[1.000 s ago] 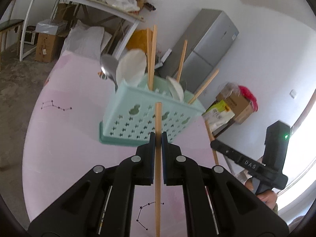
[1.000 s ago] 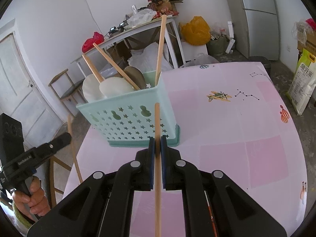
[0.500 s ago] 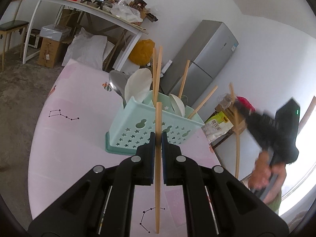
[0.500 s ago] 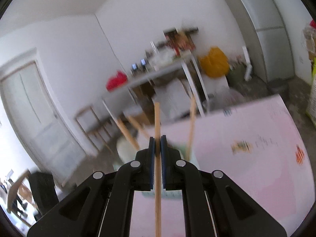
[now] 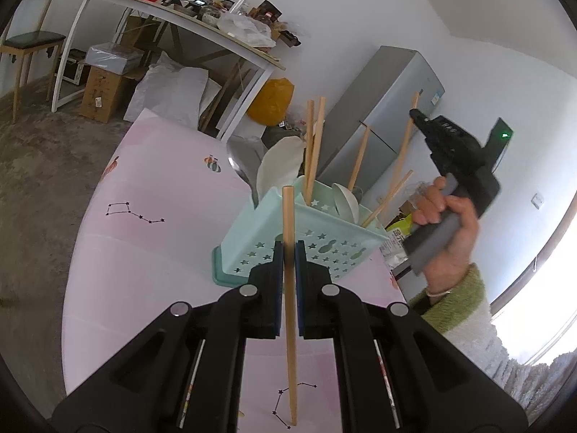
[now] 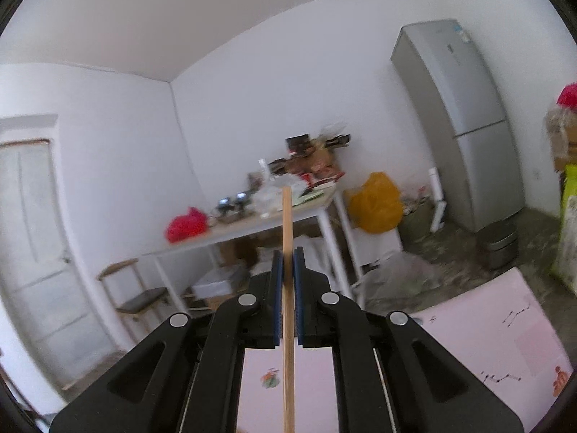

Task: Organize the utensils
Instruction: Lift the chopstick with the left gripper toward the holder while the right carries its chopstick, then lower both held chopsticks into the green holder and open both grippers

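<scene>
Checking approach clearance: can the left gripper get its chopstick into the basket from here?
Probably yes. The left gripper is shut on a chopstick just short of the basket, whose near compartment looks open; the right gripper is off to the side.

Pale wooden chopstick (image 5: 289, 288) clamped upright between the left gripper (image 5: 286, 252) pads, tip just before a mint-green perforated utensil basket (image 5: 306, 241) holding chopsticks, white spoons and a metal spoon. Second wooden chopstick (image 6: 287, 288) pinched likewise in the right gripper (image 6: 287, 263), raised beyond the basket.
</scene>
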